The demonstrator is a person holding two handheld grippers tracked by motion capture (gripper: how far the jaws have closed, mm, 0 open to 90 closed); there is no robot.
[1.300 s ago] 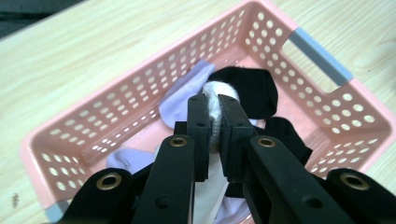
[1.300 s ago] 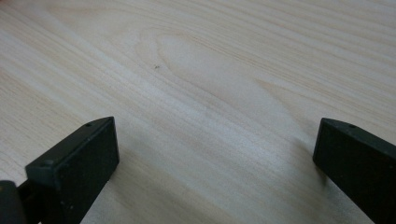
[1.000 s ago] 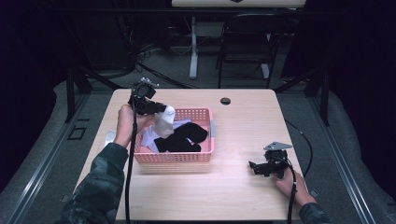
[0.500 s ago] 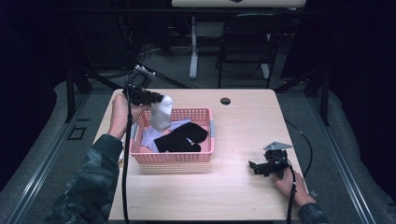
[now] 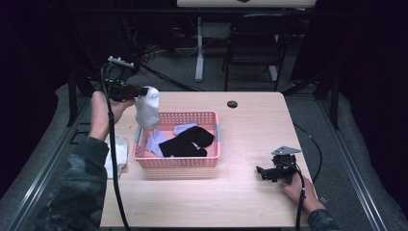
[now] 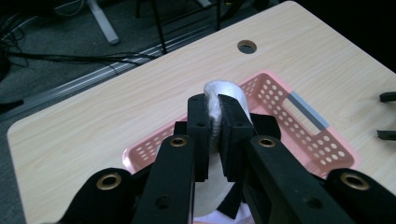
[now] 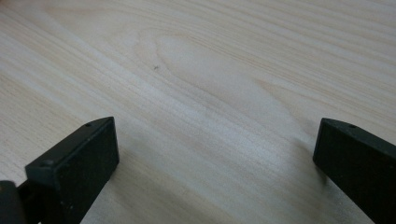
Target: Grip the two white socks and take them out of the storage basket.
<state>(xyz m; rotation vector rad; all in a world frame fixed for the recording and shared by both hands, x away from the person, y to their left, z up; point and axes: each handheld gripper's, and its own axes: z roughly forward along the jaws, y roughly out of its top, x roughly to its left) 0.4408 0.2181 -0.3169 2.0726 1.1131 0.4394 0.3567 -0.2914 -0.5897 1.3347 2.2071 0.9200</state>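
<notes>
High view: left gripper [image 5: 142, 91] clamps a soft white cotton sock [image 5: 147, 109], hanging limp above the pink perforated plastic basket [image 5: 177, 162]; light, floppy, best pinched at the cuff.
Left gripper view: jaws squeeze the sock's folded edge; its lower length hidden.
Right gripper view: right gripper [image 7: 212, 161] gapes over bare wooden table [image 7: 196, 70].

Black two-jaw left tool [image 6: 214, 126] with brass-ringed screw holes, black cable, camouflage sleeves.

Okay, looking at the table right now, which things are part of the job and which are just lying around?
In the job: white sock clamped in the left gripper; pink basket; black sock inside.
Lying about: white cloth beside the basket; right gripper, open, idle on the table.
</notes>
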